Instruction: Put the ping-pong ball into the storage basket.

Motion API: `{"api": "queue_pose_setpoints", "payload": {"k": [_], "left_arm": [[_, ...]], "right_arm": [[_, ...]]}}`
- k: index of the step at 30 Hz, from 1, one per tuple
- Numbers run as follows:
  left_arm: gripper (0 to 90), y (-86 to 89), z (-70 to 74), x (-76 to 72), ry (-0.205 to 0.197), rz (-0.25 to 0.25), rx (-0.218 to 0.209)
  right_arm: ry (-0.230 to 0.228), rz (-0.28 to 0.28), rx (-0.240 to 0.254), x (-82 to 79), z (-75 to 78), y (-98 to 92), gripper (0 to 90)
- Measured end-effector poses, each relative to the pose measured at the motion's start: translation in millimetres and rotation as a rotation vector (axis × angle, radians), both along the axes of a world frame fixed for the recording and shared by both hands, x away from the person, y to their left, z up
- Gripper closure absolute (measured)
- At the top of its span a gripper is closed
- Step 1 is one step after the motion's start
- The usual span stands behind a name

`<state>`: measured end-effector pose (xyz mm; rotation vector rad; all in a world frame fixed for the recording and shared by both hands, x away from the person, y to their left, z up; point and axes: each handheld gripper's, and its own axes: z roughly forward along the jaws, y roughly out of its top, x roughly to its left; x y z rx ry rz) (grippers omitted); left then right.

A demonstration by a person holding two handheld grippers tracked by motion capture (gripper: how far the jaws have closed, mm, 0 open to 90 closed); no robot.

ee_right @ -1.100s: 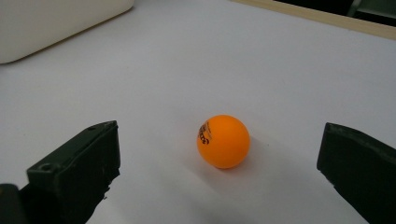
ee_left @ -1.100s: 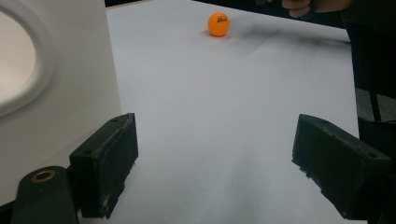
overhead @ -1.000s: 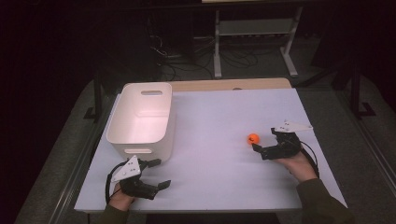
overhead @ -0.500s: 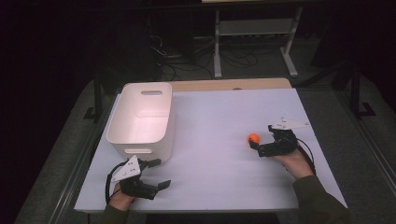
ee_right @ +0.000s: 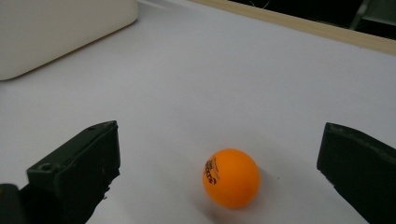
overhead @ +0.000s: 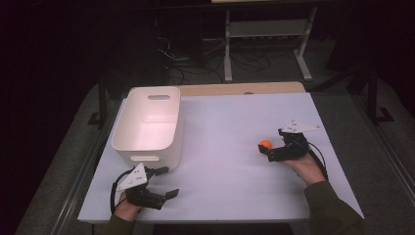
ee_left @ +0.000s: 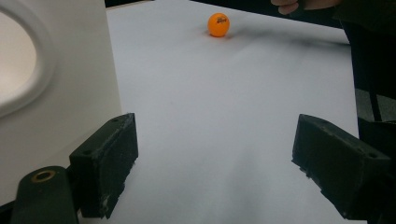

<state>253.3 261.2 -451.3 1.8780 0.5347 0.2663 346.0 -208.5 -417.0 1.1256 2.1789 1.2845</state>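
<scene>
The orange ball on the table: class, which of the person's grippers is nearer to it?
Right. The right gripper has its open jaws on either side of the orange ball; the left gripper sits far across the table, beside the white bin.

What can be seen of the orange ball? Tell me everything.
The orange ball is small, round and smooth, plastic by its look, with dark print on one side. It rests on the white table top, on the person's right side, apart from the white bin. It lies between the open jaws of the right tool, and neither jaw touches it.
</scene>
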Motion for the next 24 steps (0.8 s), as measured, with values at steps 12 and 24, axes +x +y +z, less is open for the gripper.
{"api": "queue_pose_setpoints", "payload": {"k": [12, 24], "left_arm": [[14.2, 0.2, 0.0, 0.2, 0.001, 0.001, -0.001], [14.1, 0.4, 0.1, 0.1, 0.002, 0.001, -0.002]], "right_arm": [[-0.004, 0.011, -0.005, 8.8, 2.6, 7.0, 0.0], [-0.008, 0.022, 0.0, 17.3, 5.7, 15.2, 0.0]]}}
